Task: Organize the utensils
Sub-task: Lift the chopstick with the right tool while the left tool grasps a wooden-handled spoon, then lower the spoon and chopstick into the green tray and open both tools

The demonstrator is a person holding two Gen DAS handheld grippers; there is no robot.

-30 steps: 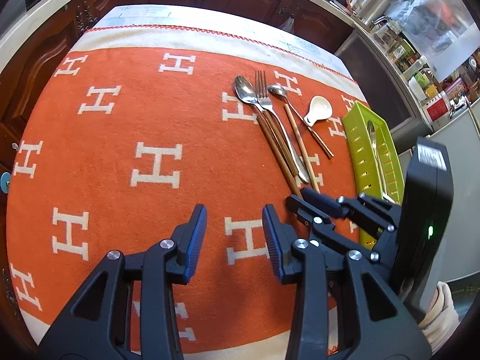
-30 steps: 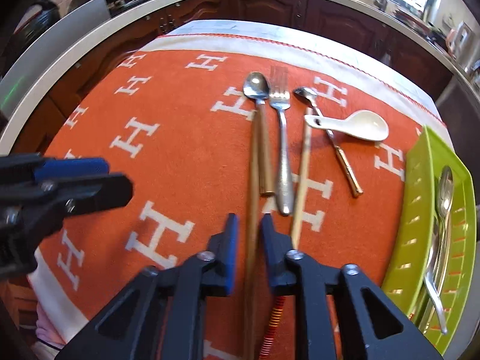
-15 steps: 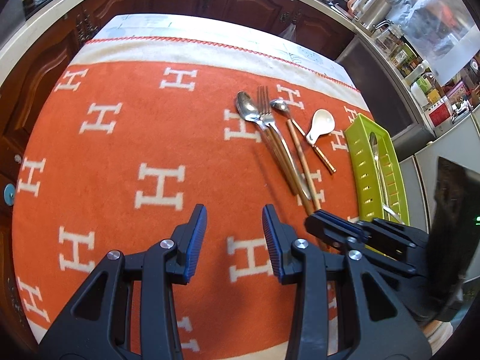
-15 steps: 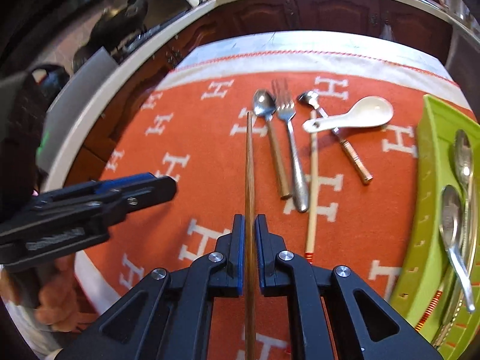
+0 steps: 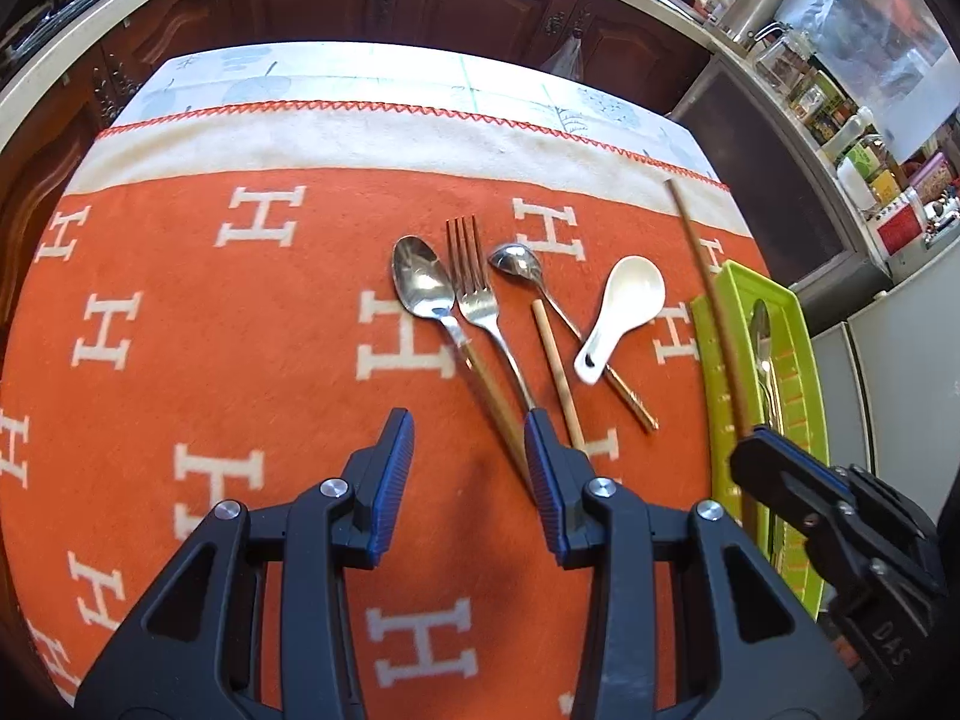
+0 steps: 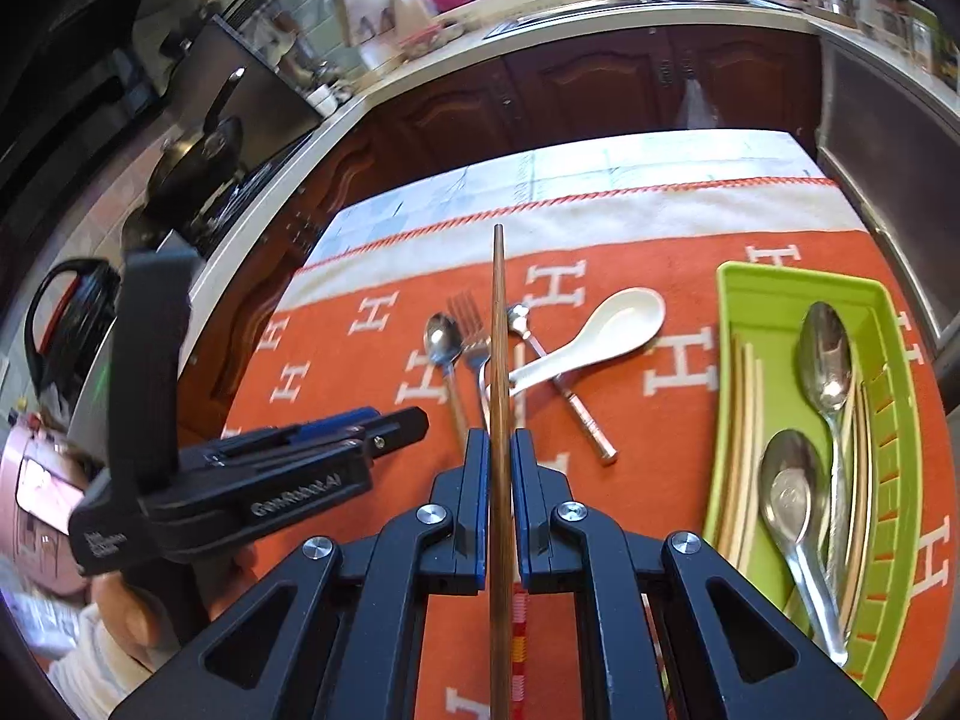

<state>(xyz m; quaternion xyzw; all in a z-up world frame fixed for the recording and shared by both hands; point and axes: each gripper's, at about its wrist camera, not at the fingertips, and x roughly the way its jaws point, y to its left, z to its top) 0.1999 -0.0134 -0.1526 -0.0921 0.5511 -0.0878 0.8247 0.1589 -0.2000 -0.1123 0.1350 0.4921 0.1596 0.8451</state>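
A wide stretch of bare orange cloth (image 5: 198,360) is left open to the left of the cutlery, and the ground under the parted, empty left gripper (image 5: 468,450) is unobstructed. To its right the way is crossed by a row of pieces lying close together: a steel spoon (image 5: 420,285), a fork (image 5: 474,294), a small spoon (image 5: 516,261), a pale chopstick (image 5: 555,366) and a white ceramic spoon (image 5: 627,306). Access to the green tray (image 6: 888,420) is narrowed by two spoons (image 6: 825,360) and chopsticks already lying inside, and by the dark chopstick (image 6: 498,372) clamped in the right gripper (image 6: 498,480)
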